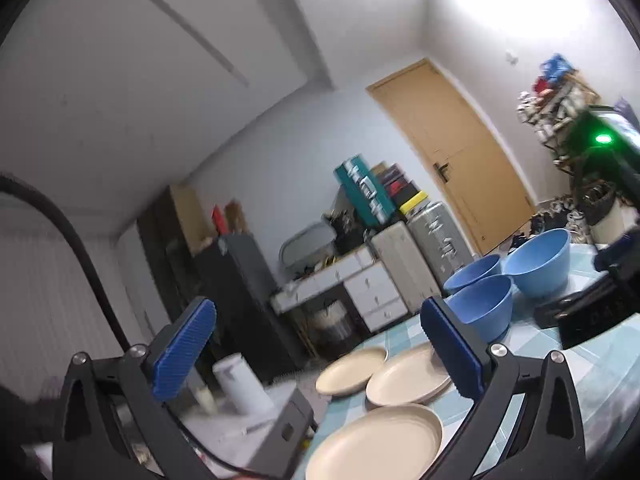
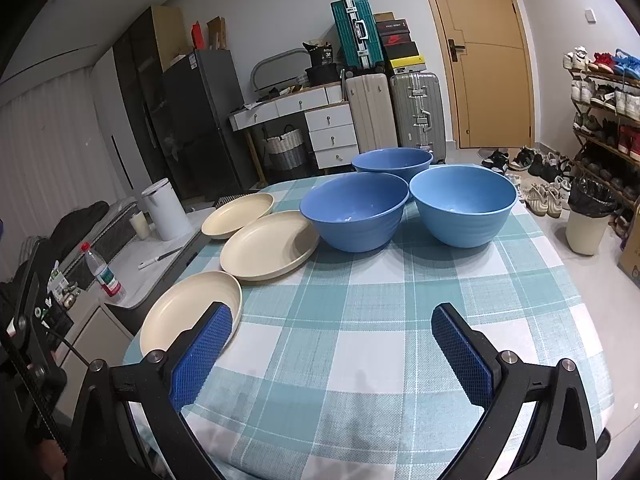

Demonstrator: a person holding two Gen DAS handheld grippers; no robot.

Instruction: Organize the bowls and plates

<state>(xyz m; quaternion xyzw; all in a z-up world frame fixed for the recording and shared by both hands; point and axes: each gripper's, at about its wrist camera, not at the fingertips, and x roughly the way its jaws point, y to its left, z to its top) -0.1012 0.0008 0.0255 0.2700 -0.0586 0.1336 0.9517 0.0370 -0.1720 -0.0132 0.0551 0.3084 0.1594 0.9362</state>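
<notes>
1. We can read little: the water bottle [image 2: 103,272] label is probably too small.
2. Our right tongs [image 2: 332,344] are spread and empty above the surface [image 2: 400,300] near edge.
3. Three plates [image 2: 269,245] line the left edge; three bowls [image 2: 354,210] cluster at the far edge.
4. Our left tongs [image 1: 316,350] are spread, tilted, nearest the plates.

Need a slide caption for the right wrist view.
Open right gripper above a checked tablecloth, facing three cream plates in a row and three blue bowls, all unstacked.
</notes>
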